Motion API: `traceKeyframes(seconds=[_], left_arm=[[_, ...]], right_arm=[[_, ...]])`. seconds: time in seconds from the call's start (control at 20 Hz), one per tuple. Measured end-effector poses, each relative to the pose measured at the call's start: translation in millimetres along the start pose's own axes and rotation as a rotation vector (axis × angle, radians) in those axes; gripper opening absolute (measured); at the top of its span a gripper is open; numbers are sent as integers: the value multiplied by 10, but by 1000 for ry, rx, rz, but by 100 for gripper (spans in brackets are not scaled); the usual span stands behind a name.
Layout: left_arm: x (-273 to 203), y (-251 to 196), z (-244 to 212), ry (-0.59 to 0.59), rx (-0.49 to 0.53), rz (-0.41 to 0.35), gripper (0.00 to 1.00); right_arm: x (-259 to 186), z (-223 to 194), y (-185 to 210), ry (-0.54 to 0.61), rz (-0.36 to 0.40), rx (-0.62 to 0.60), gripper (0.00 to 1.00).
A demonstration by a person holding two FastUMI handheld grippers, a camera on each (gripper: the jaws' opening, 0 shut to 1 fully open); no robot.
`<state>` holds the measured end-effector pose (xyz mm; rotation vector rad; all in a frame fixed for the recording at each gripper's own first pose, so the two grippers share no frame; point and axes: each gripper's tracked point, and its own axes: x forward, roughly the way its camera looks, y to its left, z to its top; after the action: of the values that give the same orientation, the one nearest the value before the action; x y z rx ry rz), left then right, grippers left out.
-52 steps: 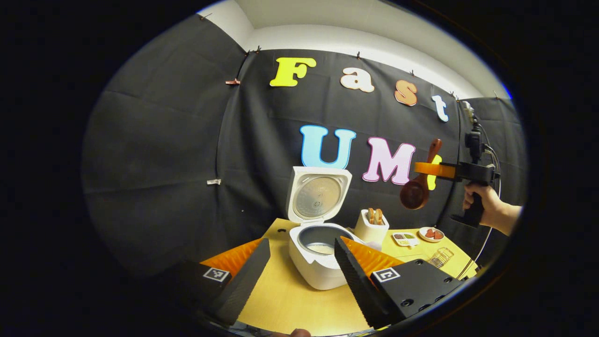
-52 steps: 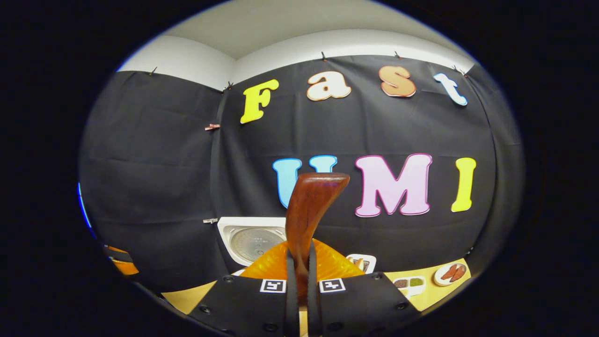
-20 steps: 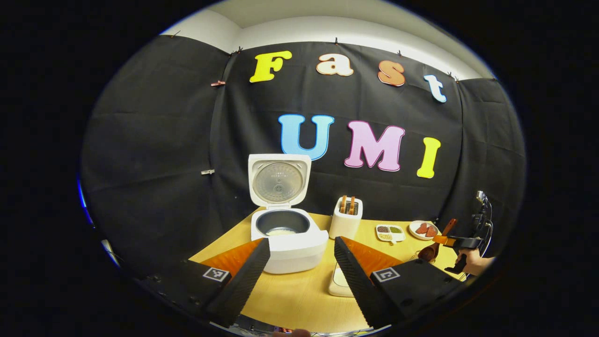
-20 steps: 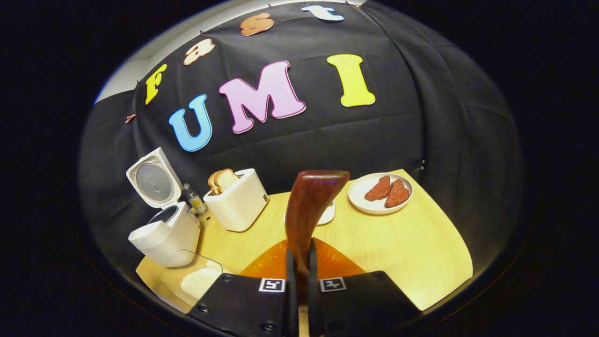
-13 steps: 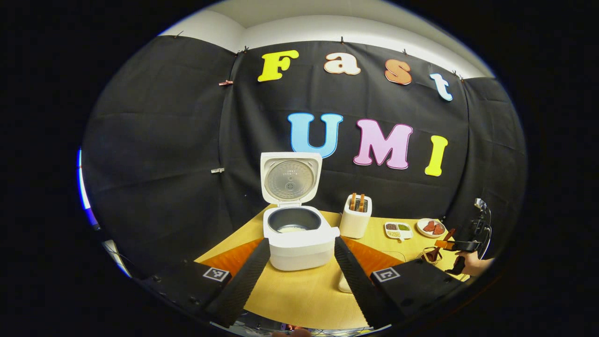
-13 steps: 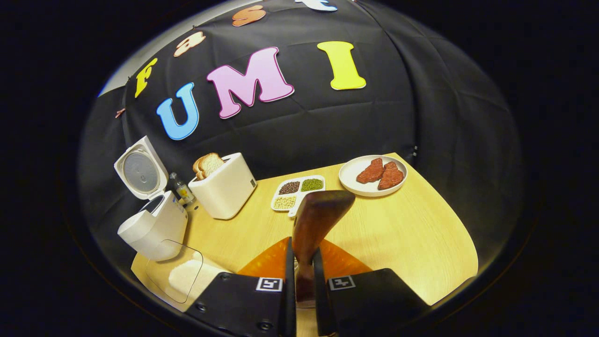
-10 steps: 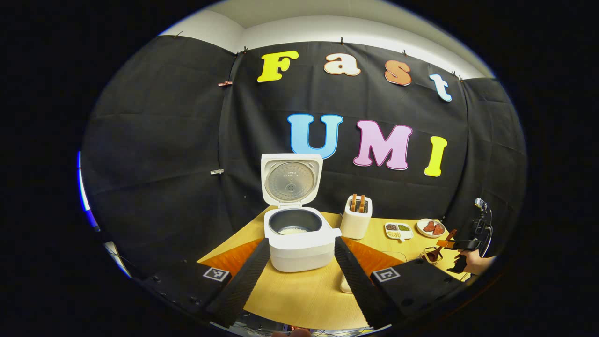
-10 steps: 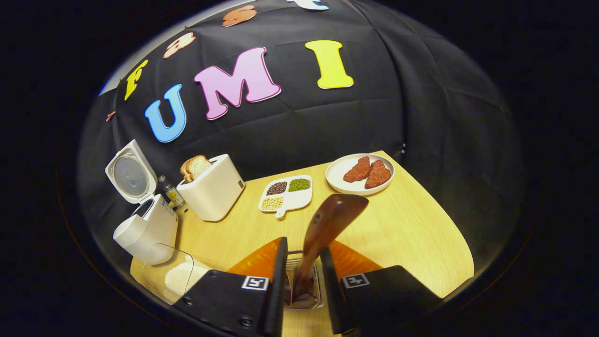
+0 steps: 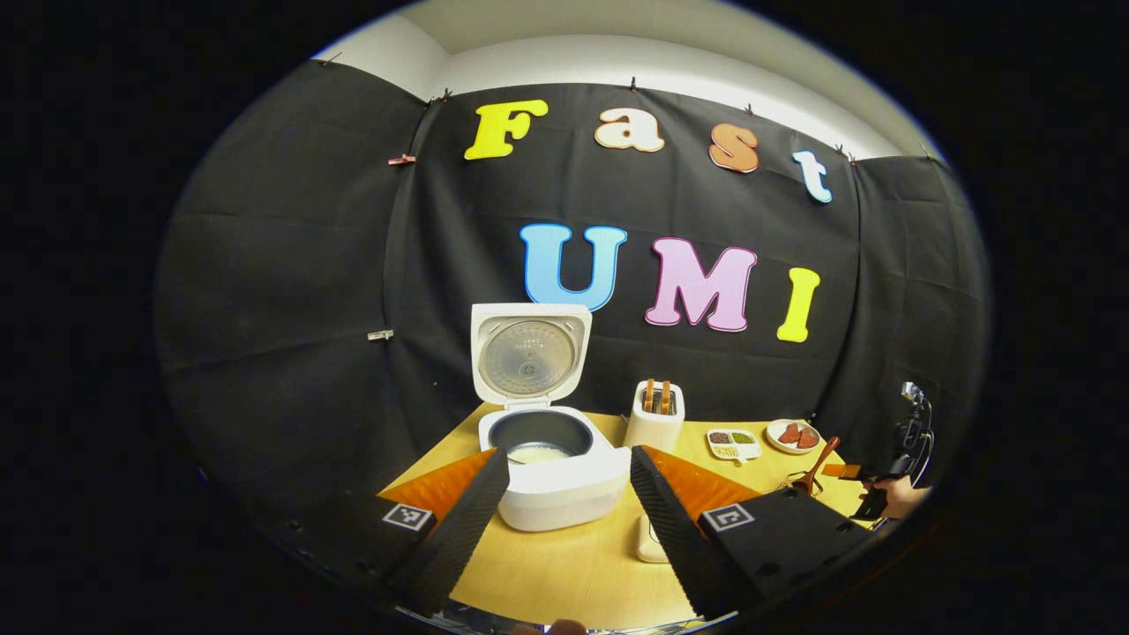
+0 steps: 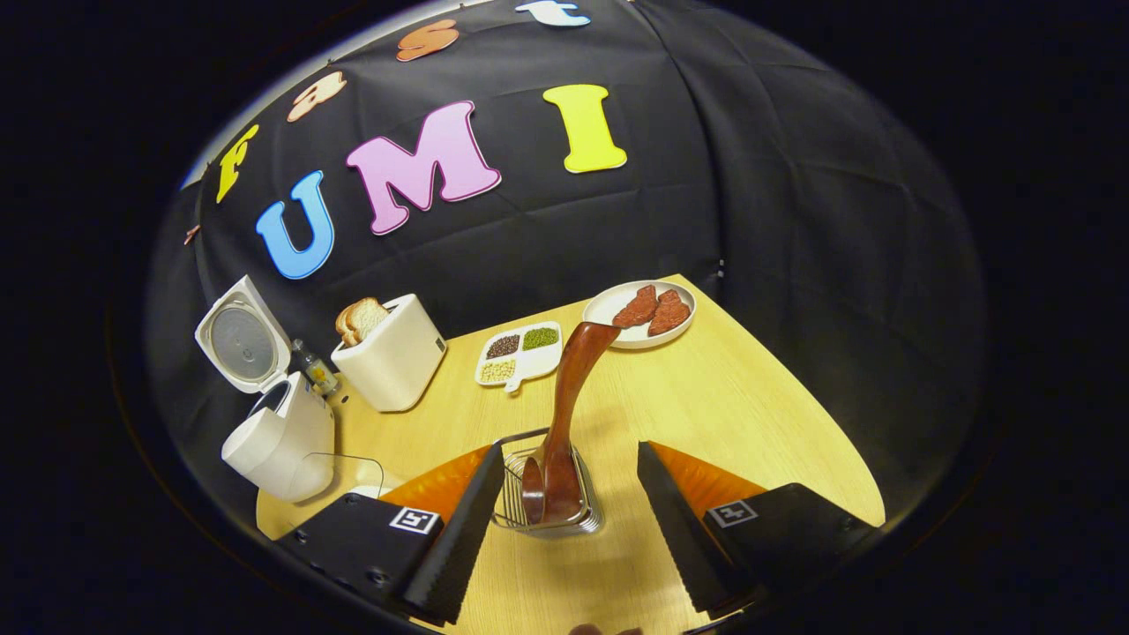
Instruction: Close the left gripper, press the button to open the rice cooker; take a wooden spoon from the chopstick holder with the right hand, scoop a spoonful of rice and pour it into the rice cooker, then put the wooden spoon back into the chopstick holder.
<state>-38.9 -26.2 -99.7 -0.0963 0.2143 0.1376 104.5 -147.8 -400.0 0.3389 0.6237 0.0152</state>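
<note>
Standing bowl-down in the wire holder (image 10: 549, 507), the wooden spoon (image 10: 564, 414) is leaning between the right gripper's (image 10: 564, 529) spread jaws, untouched. Farther off, the left gripper (image 9: 564, 520) is hanging wide open before the rice cooker (image 9: 551, 467), lid up, rice showing inside.

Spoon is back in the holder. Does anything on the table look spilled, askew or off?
Nothing spilled. The wooden spoon leans bowl-down in the wire holder, handle tilted. The rice cooker lid stands open.
</note>
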Motion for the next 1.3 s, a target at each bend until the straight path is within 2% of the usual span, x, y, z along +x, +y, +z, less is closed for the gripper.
traceKeyframes(seconds=[0.2,0.3,0.5,0.6,0.75,1.05,1.3], left_arm=[[244,105,262,-50,2,-23,95],[420,156,441,-82,6,-33,95],[857,235,886,-165,65,-53,95],[1143,327,1068,-187,65,-40,93],[1536,437,1336,-223,14,-20,95],[2267,509,1915,-321,29,-10,95],[3017,702,2041,-316,31,36,95]], right_arm=[[-363,205,29,-53,-34,-8,97],[-508,321,20,-84,-62,-50,97],[-802,593,62,-134,-103,-115,97],[-960,696,120,-166,-112,-110,97],[-1144,812,218,-205,-122,-90,97],[-1410,945,284,-255,-176,-138,97],[-1601,935,267,-283,-240,-137,97]])
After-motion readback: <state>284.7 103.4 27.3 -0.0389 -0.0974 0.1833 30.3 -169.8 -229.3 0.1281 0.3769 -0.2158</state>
